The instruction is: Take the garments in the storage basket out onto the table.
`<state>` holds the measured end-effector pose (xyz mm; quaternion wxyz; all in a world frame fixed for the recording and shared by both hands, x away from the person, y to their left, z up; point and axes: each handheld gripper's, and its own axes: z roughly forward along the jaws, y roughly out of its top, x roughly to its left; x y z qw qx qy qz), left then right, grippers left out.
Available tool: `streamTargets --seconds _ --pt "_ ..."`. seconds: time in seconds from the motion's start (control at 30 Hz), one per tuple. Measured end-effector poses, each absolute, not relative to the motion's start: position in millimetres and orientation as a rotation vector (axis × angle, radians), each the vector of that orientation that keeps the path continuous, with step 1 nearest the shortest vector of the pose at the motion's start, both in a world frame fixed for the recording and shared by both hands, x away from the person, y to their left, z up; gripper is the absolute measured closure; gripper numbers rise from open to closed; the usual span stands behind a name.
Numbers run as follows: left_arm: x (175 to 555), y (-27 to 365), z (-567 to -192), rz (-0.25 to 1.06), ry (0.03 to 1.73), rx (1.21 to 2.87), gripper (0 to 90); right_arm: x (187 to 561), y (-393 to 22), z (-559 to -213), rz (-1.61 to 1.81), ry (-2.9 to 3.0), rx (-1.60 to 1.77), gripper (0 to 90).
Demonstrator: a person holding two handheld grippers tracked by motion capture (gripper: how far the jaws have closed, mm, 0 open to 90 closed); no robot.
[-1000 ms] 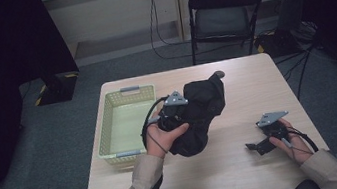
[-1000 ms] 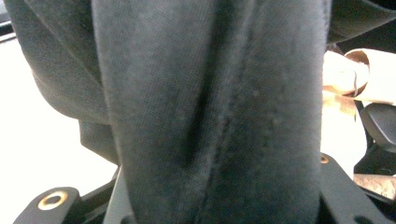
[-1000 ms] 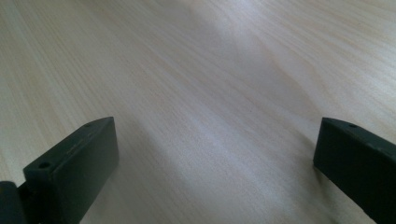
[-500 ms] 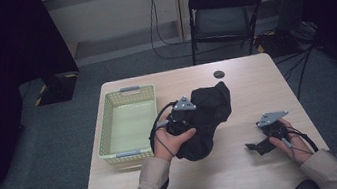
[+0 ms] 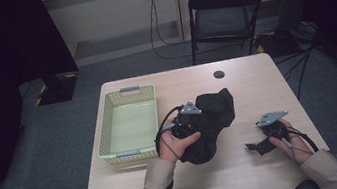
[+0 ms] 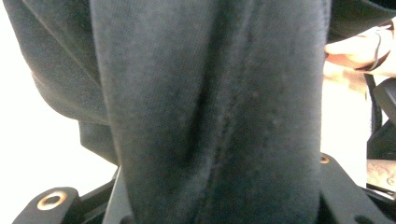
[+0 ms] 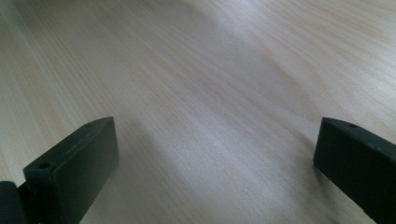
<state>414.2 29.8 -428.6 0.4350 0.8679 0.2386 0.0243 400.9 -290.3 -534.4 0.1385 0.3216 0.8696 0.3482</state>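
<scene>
1. Left gripper (image 5: 195,120): we record it clamped on a fold of the black garment (image 5: 211,123); in the left gripper view the dark knit cloth (image 6: 210,112) runs up between the jaws, seam upright.
2. Black garment: a bunched heap on the wooden table (image 5: 270,180), about mid-table, just right of the basket; its long axis runs from near-left to far-right, the far corner raised toward the small dark disc (image 5: 219,74); exact kind of garment we cannot tell.
3. Right gripper (image 5: 257,146): jaws apart and holding nothing; it rests low at the table's near right, well apart from the garment; the right gripper view looks along both jaws at bare wood (image 7: 210,93).
4. Yellow-green basket (image 5: 111,128): open-topped, nothing in it, at the table's left, its long axis pointing away from us; its right wall stands just beside our left hand (image 5: 176,144).
5. Governing relation: the basket lies directly left of the clamped garment; we judge the left hand the nearer by far, so a carry leftward over the rim would fall to it.
6. Beyond the table: a folding chair (image 5: 228,15).
</scene>
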Motion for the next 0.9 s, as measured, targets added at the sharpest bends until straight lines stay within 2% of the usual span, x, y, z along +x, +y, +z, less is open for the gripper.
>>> streamTargets --seconds 0.9 --pt "426.9 13.3 -462.0 0.023 0.659 2.197 56.7 400.8 -290.3 -534.4 1.007 2.515 0.931 0.0"
